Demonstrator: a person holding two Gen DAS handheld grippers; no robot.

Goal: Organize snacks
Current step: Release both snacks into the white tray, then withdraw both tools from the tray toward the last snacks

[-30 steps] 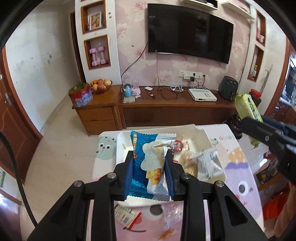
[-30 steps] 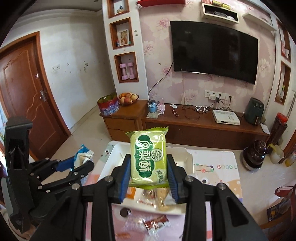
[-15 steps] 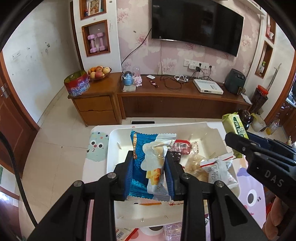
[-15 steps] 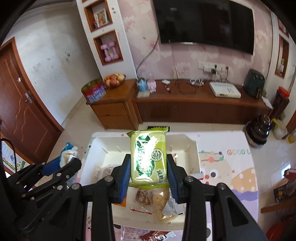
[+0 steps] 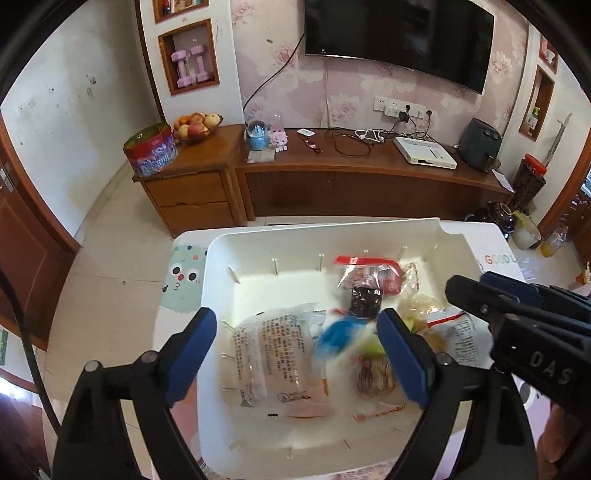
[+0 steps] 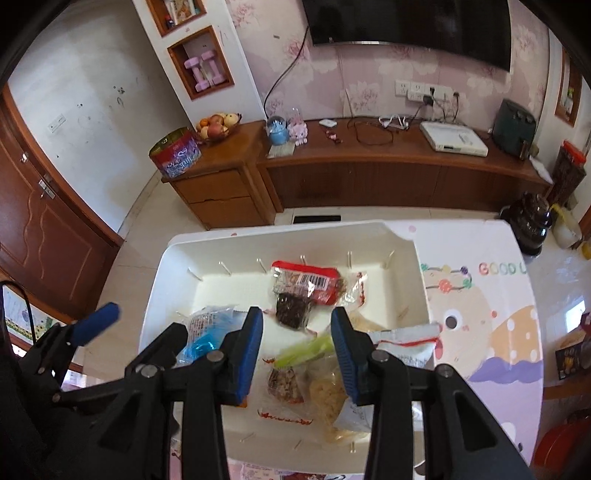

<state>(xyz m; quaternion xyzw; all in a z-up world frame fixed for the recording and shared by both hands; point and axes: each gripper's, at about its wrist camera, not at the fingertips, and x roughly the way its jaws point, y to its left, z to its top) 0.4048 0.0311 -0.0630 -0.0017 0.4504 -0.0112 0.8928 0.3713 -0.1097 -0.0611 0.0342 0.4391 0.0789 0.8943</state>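
Lying blurred in the white bin (image 5: 258, 251), blue snack packet (image 5: 338, 338)

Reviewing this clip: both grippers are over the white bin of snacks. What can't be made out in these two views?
- Blue packet, left wrist view: motion-blurred, so its print is unreadable.
- Green packet, right wrist view: blurred and partly behind a finger; no label shows.
- Bin near rim, both views: hidden by the left gripper and right gripper.
- Packet text: too small to read.

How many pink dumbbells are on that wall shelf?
2: the pink dumbbells stand upright side by side in the lower wall niche, left of the television.
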